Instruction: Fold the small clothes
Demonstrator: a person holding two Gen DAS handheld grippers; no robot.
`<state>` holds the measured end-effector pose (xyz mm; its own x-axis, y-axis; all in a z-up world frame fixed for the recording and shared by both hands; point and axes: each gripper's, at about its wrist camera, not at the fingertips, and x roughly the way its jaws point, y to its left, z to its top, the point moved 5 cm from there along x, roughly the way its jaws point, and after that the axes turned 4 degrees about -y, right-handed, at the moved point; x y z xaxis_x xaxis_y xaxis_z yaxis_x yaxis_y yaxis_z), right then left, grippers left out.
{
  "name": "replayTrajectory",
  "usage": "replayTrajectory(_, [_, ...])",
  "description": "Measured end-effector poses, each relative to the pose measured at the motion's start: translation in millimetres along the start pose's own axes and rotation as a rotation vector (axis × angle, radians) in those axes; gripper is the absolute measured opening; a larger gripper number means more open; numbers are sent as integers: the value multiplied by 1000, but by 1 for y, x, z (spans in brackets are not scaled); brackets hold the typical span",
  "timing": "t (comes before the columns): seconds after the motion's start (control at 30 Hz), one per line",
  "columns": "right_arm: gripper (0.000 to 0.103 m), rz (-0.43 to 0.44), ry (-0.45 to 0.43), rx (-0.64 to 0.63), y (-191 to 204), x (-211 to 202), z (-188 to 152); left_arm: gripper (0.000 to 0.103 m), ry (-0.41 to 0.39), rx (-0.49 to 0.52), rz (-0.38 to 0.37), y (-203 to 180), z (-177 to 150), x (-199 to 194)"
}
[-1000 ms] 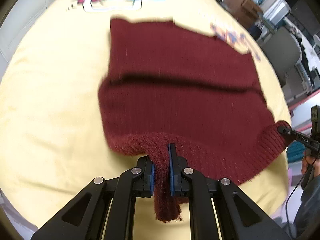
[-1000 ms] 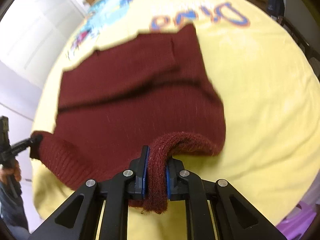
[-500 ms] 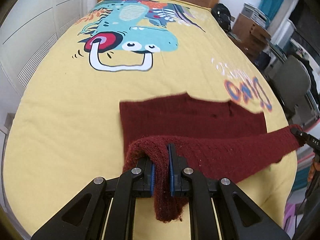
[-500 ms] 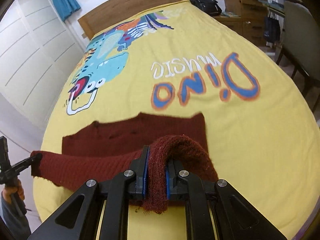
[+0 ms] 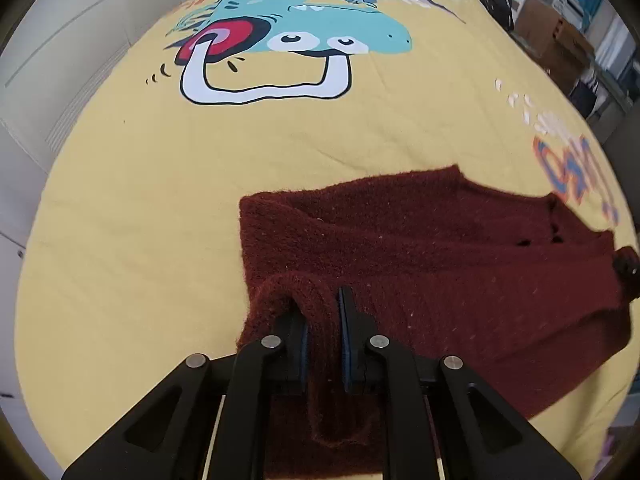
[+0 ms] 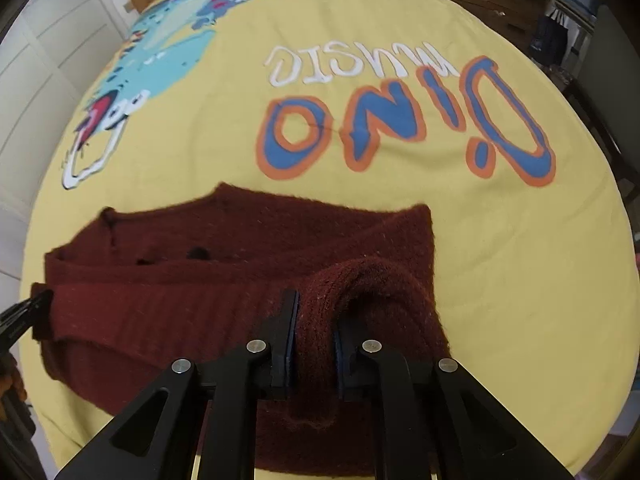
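Left tongs [image 5: 323, 334] are clamping a bunched ridge of the maroon knit sweater [image 5: 460, 264], pads nearly together on the fabric. Right tongs [image 6: 314, 338] are likewise pinching a rolled hem of the sweater at its right corner. The garment is lying folded on the near part of the yellow bedspread [image 6: 500, 240]; beyond it, a dinosaur print [image 5: 296, 36] and lettering [image 6: 400, 120] are showing.

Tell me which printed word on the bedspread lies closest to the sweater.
The blue-and-orange "DINO", just beyond the maroon sweater; the white "MUSIC" sits farther up the yellow bedspread.
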<state>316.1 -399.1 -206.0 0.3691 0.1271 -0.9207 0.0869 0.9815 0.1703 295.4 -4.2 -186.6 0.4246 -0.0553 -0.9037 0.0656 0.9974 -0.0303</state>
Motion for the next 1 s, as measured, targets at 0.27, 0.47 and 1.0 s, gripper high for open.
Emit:
replayTrajectory(0.27, [71, 2, -67, 12, -1, -19, -1, 44, 52, -41, -10, 1, -1, -1])
replayTrajectory(0.47, [85, 9, -154, -64, 26, -52, -3, 92, -43, -17, -19, -12, 5, -41])
replayTrajectory(1.0, [103, -81, -177, -281, 106, -5, -97, 102, -104, 128, -14, -76, -66, -30])
